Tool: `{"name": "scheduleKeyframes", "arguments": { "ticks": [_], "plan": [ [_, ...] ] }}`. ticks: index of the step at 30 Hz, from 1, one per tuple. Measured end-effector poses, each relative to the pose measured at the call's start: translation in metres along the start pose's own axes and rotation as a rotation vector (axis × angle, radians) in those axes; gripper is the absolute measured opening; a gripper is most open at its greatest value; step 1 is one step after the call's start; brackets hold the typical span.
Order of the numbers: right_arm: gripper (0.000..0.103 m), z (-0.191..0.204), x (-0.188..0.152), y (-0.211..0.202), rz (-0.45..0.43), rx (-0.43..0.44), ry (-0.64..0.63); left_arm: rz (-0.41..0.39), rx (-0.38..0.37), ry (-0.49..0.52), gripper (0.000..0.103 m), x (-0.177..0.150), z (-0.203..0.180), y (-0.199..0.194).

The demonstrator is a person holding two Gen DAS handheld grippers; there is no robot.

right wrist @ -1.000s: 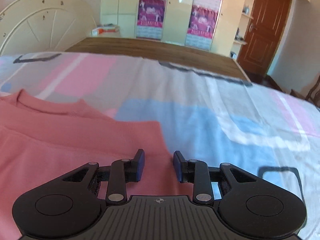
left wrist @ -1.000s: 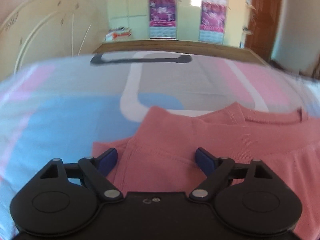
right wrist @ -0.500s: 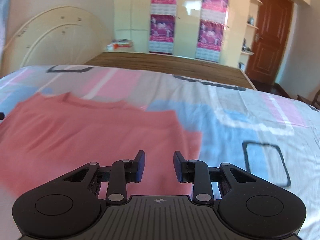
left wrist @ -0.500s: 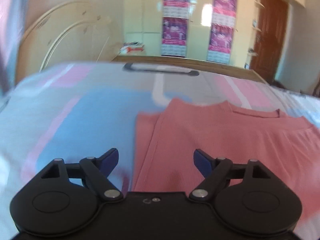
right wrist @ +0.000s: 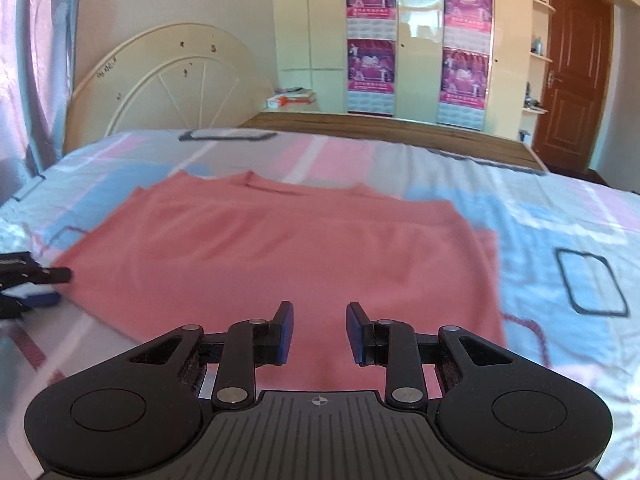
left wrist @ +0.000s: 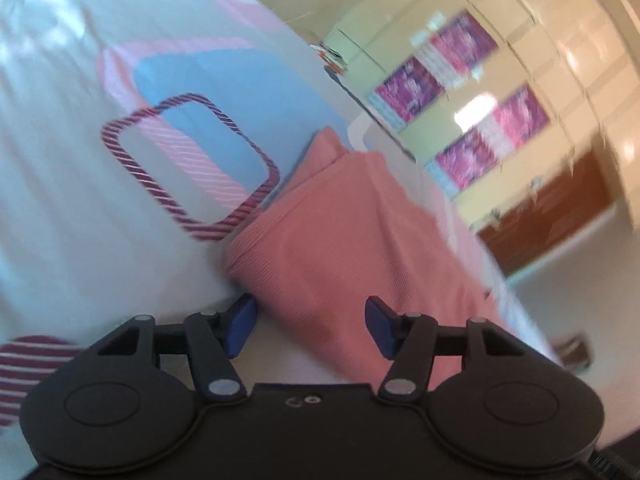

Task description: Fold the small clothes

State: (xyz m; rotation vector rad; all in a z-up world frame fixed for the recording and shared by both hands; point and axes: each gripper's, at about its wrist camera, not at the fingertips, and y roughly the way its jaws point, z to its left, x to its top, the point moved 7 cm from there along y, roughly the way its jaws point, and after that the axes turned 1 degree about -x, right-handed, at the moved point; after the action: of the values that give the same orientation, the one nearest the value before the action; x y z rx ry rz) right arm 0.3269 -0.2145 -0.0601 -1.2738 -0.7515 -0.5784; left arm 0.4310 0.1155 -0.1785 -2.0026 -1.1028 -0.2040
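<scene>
A salmon-pink shirt (right wrist: 280, 248) lies flat on the bed with its sleeves folded in and its collar at the far side. My right gripper (right wrist: 320, 332) hovers over the shirt's near hem; its jaws are closing with a gap still between the pads, and they grip nothing. My left gripper (left wrist: 310, 328) is rolled sideways at the shirt's (left wrist: 340, 240) near left corner. Its jaws are closing around the cloth edge, but the pads do not press on it. In the right wrist view the left gripper (right wrist: 48, 288) shows at the far left beside that corner.
The bedsheet (right wrist: 540, 216) is patterned in pale blue, pink and white with dark outlined squares. A cream headboard (right wrist: 168, 80) stands at the left. A wooden board (right wrist: 380, 128), a wardrobe with purple posters (right wrist: 370, 40) and a brown door (right wrist: 576, 64) lie beyond the bed.
Both grippers have drawn back from the shirt's shoulders to its near hem. The left one rolled sideways and its jaws narrowed; the right jaws also narrowed slightly.
</scene>
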Motion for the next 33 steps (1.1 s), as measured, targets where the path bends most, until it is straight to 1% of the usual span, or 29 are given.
{"name": "scheduleKeyframes", "arguments": {
  "ticks": [1,2,4,5,6,7,8,9,11,12,14,15,16,17,19,21,22,23,25,26,28,30,31,32,33],
  "plan": [
    [0.01,0.004,0.006,0.006,-0.001,0.012,0.008,-0.008,-0.013,-0.031,0.057,0.002,0.0,0.007],
    [0.008,0.008,0.013,0.013,0.002,0.028,0.019,-0.023,-0.031,-0.066,0.057,0.006,0.001,0.013],
    [0.007,0.016,0.024,0.029,0.004,0.046,0.024,-0.047,-0.049,-0.12,0.057,0.01,0.003,0.023],
    [0.007,0.019,0.03,0.038,0.009,0.057,0.022,-0.053,-0.054,-0.143,0.05,0.013,0.004,0.028],
    [0.006,0.023,0.035,0.047,0.016,0.068,0.018,-0.051,-0.046,-0.162,0.038,0.016,0.005,0.036],
    [0.006,0.027,0.038,0.056,0.022,0.075,0.008,-0.051,-0.037,-0.177,0.033,0.018,0.007,0.041],
    [0.006,0.031,0.042,0.065,0.028,0.081,-0.003,-0.051,-0.031,-0.192,0.022,0.021,0.01,0.047],
    [0.006,0.034,0.044,0.074,0.036,0.088,-0.011,-0.052,-0.02,-0.21,0.013,0.023,0.014,0.051],
    [0.006,0.039,0.046,0.092,0.055,0.098,-0.023,-0.061,-0.029,-0.262,0.01,0.025,0.019,0.054],
    [0.006,0.04,0.045,0.1,0.065,0.102,-0.028,-0.07,-0.03,-0.265,0.01,0.025,0.018,0.052],
    [0.006,0.042,0.043,0.111,0.073,0.111,-0.036,-0.1,-0.029,-0.225,0.009,0.022,0.011,0.044],
    [0.006,0.04,0.041,0.115,0.074,0.113,-0.037,-0.113,-0.037,-0.215,0.011,0.02,0.01,0.04],
    [0.006,0.039,0.039,0.121,0.082,0.116,-0.035,-0.115,-0.025,-0.209,0.013,0.017,0.011,0.038],
    [0.006,0.038,0.034,0.128,0.101,0.117,-0.034,-0.107,0.004,-0.214,0.02,0.015,0.013,0.04],
    [0.006,0.035,0.025,0.14,0.135,0.112,-0.033,-0.114,-0.021,-0.249,0.025,0.014,0.016,0.042],
    [0.006,0.033,0.026,0.141,0.124,0.118,-0.024,-0.123,-0.056,-0.261,0.046,0.017,0.014,0.044],
    [0.006,0.033,0.028,0.139,0.113,0.124,-0.02,-0.123,-0.061,-0.244,0.049,0.018,0.009,0.044],
    [0.006,0.034,0.03,0.137,0.098,0.131,-0.019,-0.122,-0.051,-0.222,0.045,0.02,0.004,0.047],
    [0.006,0.037,0.03,0.138,0.099,0.135,-0.038,-0.102,-0.03,-0.182,0.005,0.021,-0.003,0.056],
    [0.006,0.039,0.028,0.142,0.118,0.128,-0.054,-0.094,-0.009,-0.178,0.007,0.022,-0.003,0.059],
    [0.006,0.041,0.026,0.146,0.135,0.113,-0.084,-0.136,0.015,-0.165,0.007,0.024,-0.005,0.052],
    [0.006,0.042,0.031,0.141,0.114,0.101,-0.104,-0.147,0.015,-0.134,0.007,0.022,-0.006,0.044],
    [0.006,0.043,0.033,0.138,0.094,0.114,-0.106,-0.142,0.02,-0.128,0.007,0.021,-0.005,0.045],
    [0.007,0.043,0.031,0.139,0.102,0.122,-0.105,-0.133,0.032,-0.124,0.007,0.02,-0.003,0.047],
    [0.006,0.043,0.026,0.146,0.143,0.115,-0.113,-0.122,0.037,-0.131,0.007,0.018,0.0,0.048]
  ]
}}
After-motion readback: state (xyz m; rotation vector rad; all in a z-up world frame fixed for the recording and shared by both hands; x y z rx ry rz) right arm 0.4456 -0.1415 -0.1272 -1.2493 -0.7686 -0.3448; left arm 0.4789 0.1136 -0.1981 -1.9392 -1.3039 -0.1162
